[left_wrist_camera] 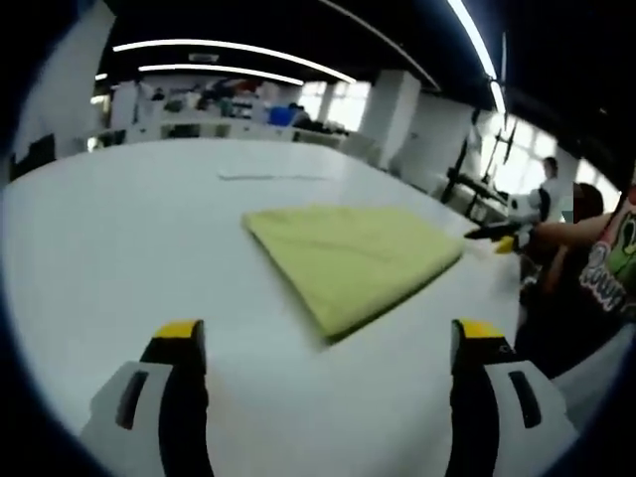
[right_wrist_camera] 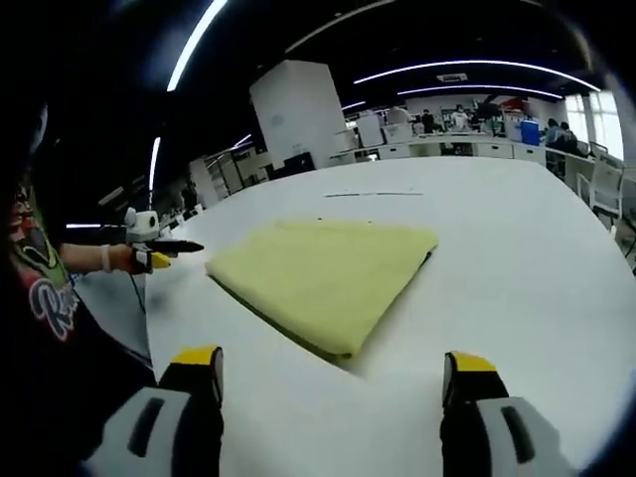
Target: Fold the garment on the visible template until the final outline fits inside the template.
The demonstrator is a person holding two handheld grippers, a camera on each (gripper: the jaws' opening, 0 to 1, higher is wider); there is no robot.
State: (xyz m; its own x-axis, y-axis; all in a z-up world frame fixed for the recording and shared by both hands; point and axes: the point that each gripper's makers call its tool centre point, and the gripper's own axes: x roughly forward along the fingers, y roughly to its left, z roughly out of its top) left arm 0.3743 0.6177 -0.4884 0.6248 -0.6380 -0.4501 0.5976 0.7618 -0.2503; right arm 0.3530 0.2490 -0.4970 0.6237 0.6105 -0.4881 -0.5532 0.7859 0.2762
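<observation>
In the left gripper view, the left gripper is seen with its 2 yellow-tipped jaws spread wide and nothing between them, held above the white table; in the right gripper view, the right gripper is likewise released and empty. Just ahead of both pairs of jaws, the yellow-green garment lies flat on the table, already folded into a compact 4-sided stack with 1 corner pointing toward each camera. A dark edge is glimpsed under its far side in the right gripper view, but whether that is the template cannot be told. The cloth is judged light, soft and limp, likely to sag and slide on the smooth top, so any further fold would best be taken by pinching all layers at a corner or along the nearest folded edge.
</observation>
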